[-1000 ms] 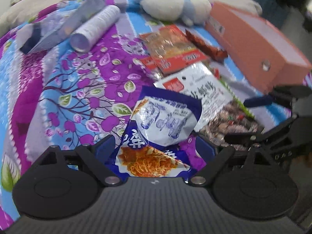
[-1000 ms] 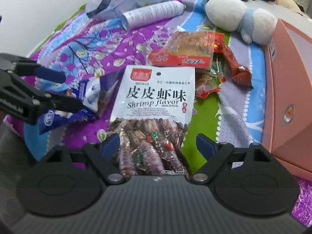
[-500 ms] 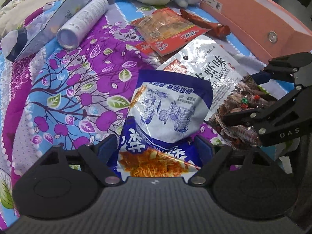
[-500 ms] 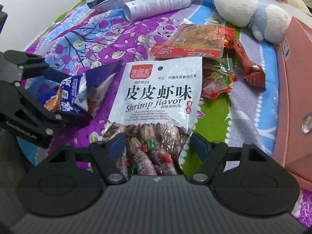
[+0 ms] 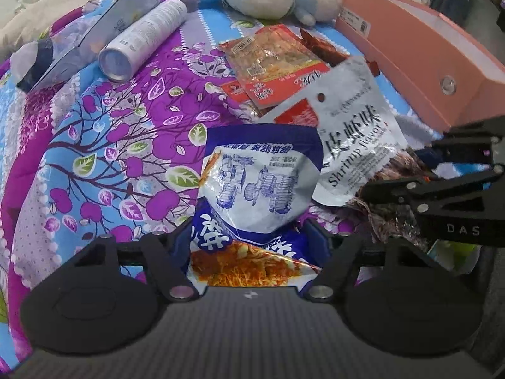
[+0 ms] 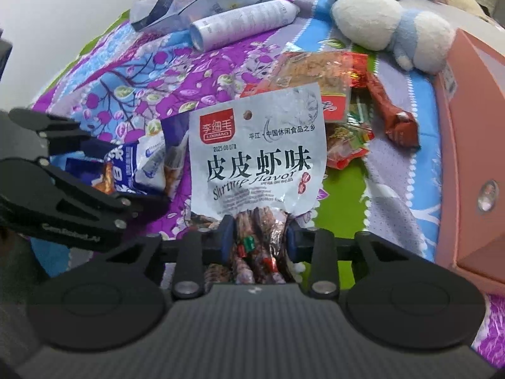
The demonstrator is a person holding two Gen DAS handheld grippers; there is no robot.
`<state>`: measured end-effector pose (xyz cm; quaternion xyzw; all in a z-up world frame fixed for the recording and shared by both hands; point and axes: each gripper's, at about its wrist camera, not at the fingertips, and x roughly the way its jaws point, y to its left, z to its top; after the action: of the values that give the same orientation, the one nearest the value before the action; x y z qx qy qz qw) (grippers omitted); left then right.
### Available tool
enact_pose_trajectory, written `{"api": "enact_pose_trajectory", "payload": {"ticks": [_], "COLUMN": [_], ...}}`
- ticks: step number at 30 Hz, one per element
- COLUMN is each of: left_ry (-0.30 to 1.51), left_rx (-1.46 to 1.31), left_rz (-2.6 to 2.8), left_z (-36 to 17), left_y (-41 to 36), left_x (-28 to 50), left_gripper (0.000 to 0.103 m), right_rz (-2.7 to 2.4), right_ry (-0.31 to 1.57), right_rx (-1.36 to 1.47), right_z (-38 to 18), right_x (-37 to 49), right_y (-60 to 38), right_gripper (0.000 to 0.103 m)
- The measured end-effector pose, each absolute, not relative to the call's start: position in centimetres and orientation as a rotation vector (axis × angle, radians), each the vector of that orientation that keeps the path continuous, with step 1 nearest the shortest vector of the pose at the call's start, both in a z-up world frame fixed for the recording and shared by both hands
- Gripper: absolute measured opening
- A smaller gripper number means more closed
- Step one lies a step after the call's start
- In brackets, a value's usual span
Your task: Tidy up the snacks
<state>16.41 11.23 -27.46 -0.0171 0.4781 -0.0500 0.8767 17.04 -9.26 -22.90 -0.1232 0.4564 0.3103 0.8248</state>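
Observation:
My left gripper (image 5: 251,240) is shut on a blue and white noodle snack bag (image 5: 258,186), lifted off the bedspread. My right gripper (image 6: 257,241) is shut on the lower end of a silver shrimp-flavor snack bag (image 6: 257,158), which stands up in front of it. The shrimp bag also shows in the left wrist view (image 5: 353,139), with the right gripper (image 5: 442,195) at its right. The noodle bag shows in the right wrist view (image 6: 139,167), behind the left gripper (image 6: 72,195). Several red snack packs (image 6: 318,79) lie further back on the bedspread.
A pink box (image 5: 419,53) runs along the right side. A white and blue plush toy (image 6: 394,31) lies at the back. A white spray can (image 5: 145,41) and a grey pouch (image 5: 94,31) lie at the back left on the purple floral bedspread (image 5: 94,145).
Both grippers have closed in: the right jaws have shut on the shrimp bag and raised it upright. The left gripper has tightened on the noodle bag and lifted it.

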Motion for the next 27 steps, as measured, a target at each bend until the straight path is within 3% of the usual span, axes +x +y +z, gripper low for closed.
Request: {"api": "enact_pose_trajectory", "payload": {"ticks": [27], "left_ry": [0.873], "left_rx": [-0.354], "left_rz": [0.078], "left_z": [-20.5], "left_y": [9.6], "left_x": [13.3], "left_gripper": [0.068], "right_rz": [0.499], "right_ry": [0.856], "right_rx": [-0.095], "right_z": [-16.8], "right_x": [13.8], "right_y": [-15.3], "right_gripper": [0.036]}}
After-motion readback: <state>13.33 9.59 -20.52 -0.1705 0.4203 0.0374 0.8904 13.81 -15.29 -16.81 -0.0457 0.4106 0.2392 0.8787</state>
